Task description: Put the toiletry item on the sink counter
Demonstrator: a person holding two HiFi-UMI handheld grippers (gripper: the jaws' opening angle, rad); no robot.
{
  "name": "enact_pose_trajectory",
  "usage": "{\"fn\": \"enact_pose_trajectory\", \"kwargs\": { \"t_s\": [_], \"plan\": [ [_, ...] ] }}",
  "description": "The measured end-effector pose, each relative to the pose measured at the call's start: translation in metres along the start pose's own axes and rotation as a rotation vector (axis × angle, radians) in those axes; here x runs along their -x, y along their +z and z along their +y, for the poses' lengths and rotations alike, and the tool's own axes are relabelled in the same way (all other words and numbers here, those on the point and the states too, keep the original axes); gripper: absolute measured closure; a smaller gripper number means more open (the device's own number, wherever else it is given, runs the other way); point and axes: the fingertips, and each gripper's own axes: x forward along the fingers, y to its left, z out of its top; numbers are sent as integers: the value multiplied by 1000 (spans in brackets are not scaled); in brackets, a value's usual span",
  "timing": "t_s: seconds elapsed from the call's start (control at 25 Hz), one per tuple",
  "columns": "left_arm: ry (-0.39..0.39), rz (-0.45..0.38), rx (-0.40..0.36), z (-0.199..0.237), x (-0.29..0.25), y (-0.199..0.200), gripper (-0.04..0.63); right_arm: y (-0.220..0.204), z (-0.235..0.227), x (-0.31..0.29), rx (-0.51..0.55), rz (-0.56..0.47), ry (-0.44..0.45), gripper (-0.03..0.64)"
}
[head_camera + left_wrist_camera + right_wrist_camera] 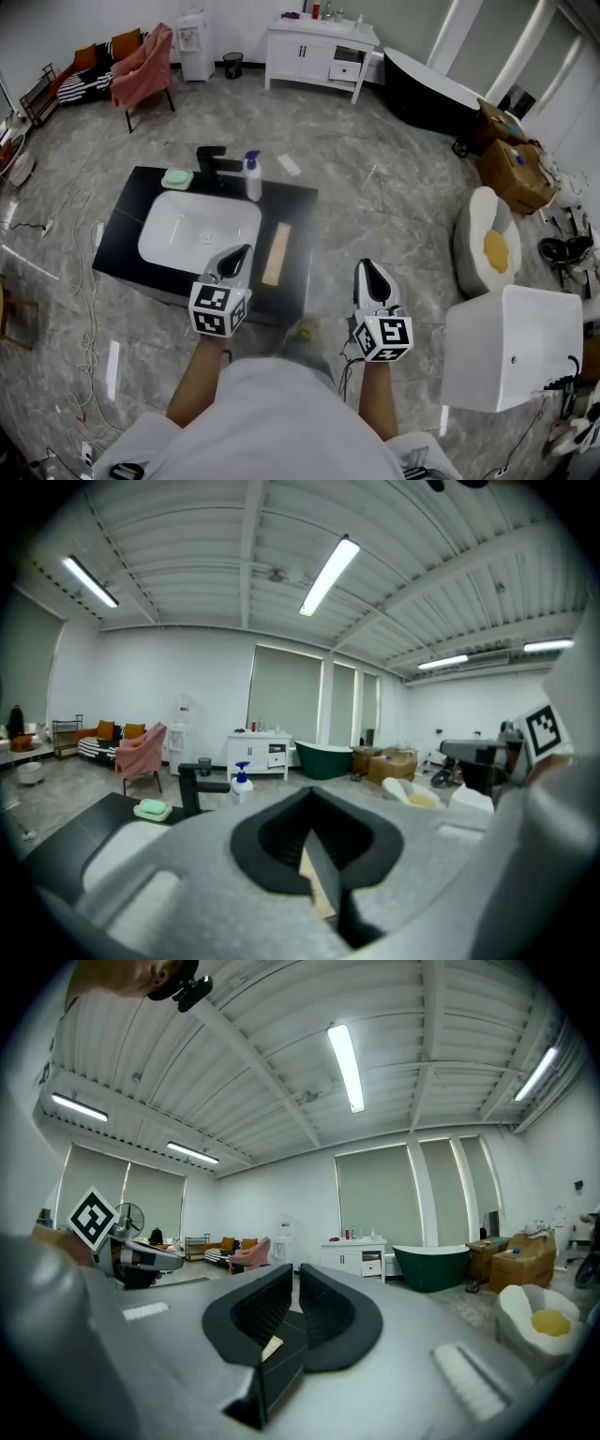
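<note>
A white pump bottle with a blue top [251, 175] stands at the back of the black sink counter [295, 202], beside the black faucet [217, 161]. A green soap on a dish [176, 177] lies left of the faucet. The white basin [199, 230] fills the counter's left part. My left gripper [240, 251] hovers over the counter's near edge, shut and empty. In the left gripper view its jaws [307, 834] point at the bottle [242, 782] and the soap [152, 808]. My right gripper [372, 267] is off the counter over the floor, shut with nothing in it [295, 1279].
A wooden board [277, 253] lies on the counter right of the basin. A white box [511, 347] stands to the right, with a round white seat [489, 246] and cardboard boxes [514, 164] behind it. A white cabinet [319, 49], a dark bathtub [427, 89] and a chair [142, 67] stand far back.
</note>
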Motion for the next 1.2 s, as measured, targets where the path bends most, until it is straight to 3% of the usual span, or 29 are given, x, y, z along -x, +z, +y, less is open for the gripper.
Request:
{"fn": "enact_pose_trajectory", "kwargs": {
  "t_s": [0.4,1.2],
  "plan": [
    [15,-59,-12,8,20,20,597,-2,9,1,4,10,11,591],
    [10,-81,-52,5,19,31,598,-1,1,5,22,20,2,591]
  ]
}}
